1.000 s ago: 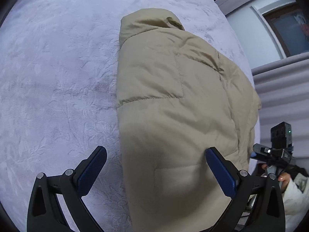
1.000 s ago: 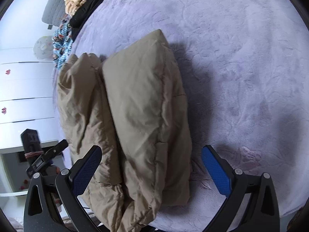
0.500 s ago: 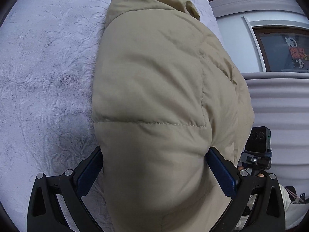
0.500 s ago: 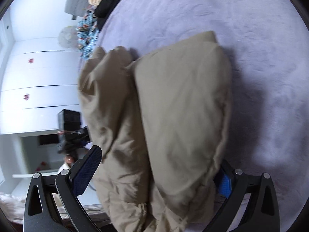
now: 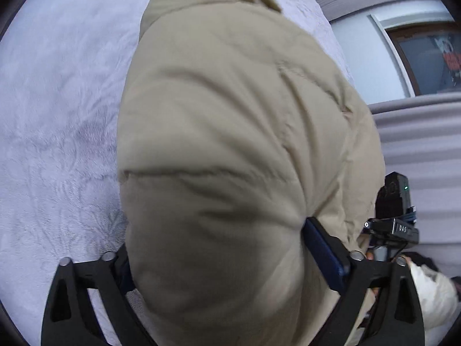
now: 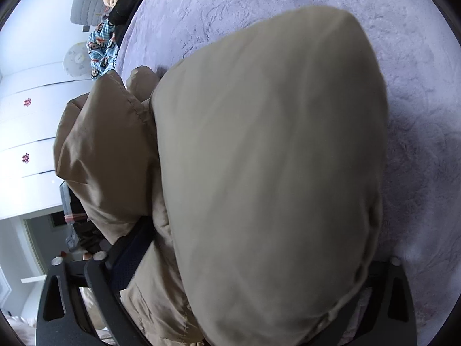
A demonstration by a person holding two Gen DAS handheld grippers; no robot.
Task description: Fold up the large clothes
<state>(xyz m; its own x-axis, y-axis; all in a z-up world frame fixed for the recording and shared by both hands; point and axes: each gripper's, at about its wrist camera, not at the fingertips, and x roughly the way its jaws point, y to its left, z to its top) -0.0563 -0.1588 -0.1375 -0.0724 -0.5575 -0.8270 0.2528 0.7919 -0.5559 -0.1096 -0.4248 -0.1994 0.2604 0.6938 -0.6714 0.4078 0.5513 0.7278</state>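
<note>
The tan padded jacket [image 5: 230, 144] lies folded lengthwise on the lilac bedspread [image 5: 57, 115], its hood end pointing toward the pile of other clothes [image 6: 115, 14] at the far side of the bed.

On the jacket's near end, toward its left edge, the left gripper [image 5: 219, 262] straddles a thick roll of padding. Its jaws are closing, and the blue pad on one side already dents the fabric. The opposite pad is buried behind the bulge, so I would call this a grip just being taken.

Further right along that same near end, the right gripper [image 6: 245, 282] is closing too, with the puffy bundle filling the gap between its jaws. One jaw is pushed in among the folds, the other is hidden under the fabric.

This looks like the start of the crosswise fold. Next, I reckon both grippers must clamp firmly, lift the near end together and carry it over toward the hood end, keeping level so the slippery layers do not slide apart.
</note>
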